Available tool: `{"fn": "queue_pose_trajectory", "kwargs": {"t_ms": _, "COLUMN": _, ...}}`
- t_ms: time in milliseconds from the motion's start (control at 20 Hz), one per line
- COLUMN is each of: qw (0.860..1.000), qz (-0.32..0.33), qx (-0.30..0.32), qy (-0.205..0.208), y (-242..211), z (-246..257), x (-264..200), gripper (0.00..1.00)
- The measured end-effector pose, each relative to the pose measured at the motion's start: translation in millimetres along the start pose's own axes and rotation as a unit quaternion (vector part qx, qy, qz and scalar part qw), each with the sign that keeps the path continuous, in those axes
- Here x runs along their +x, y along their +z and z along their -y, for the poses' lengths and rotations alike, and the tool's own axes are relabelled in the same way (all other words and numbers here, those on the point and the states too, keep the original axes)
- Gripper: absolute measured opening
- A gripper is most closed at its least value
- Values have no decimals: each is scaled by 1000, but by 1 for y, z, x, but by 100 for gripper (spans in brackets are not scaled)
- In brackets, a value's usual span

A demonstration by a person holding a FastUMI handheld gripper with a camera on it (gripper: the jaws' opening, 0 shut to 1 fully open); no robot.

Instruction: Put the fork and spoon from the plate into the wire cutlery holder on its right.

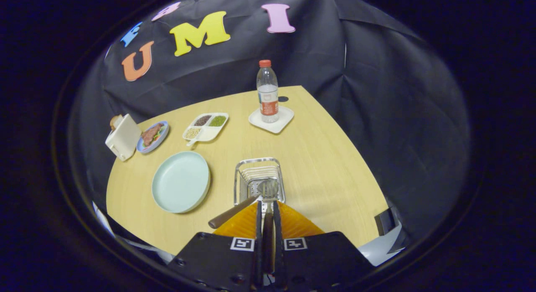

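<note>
My gripper point(267, 205) is shut on the brown handle of the spoon point(268, 188). The spoon's metal bowl hangs just ahead of the fingertips, over the near part of the wire cutlery holder point(256, 163). The fork point(233, 212) leans in the holder's near left corner, with its brown handle sticking out over the rim toward me. Left of the holder, the pale green plate point(180, 181) lies bare on the wooden table point(326, 166).
Beyond the holder a water bottle point(267, 93) stands on a white square coaster point(272, 119). A divided snack tray point(206, 126), a small plate of food point(153, 136) and a white toaster point(122, 137) sit at the back left. The table's edge runs close on the right.
</note>
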State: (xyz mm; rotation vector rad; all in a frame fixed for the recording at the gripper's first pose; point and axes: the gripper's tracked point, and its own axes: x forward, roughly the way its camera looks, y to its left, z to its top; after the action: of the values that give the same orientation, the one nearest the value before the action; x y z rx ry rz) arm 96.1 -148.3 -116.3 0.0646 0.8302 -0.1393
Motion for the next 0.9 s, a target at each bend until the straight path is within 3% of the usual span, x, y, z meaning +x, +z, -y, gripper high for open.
{"fn": "queue_pose_trajectory", "kwargs": {"t_ms": 100, "qw": 1000, "qz": 21, "qx": -5, "qy": -5, "y": 8, "z": -2, "x": -3, "gripper": 19}}
{"fn": "queue_pose_trajectory", "kwargs": {"t_ms": 200, "qw": 999, "qz": 45, "qx": -14, "qy": -9, "y": 14, "z": -5, "x": -6, "gripper": 40}}
{"fn": "queue_pose_trajectory", "kwargs": {"t_ms": 450, "qw": 996, "qz": 86, "qx": -11, "qy": -10, "y": 23, "z": -16, "x": -20, "gripper": 62}}
{"fn": "queue_pose_trajectory", "kwargs": {"t_ms": 750, "qw": 987, "qz": 161, "qx": -21, "qy": -4, "y": 32, "z": -43, "x": -58, "gripper": 81}}
{"fn": "queue_pose_trajectory", "kwargs": {"t_ms": 900, "qw": 976, "qz": 216, "qx": -19, "qy": 33, "y": 29, "z": -74, "x": -87, "gripper": 86}}
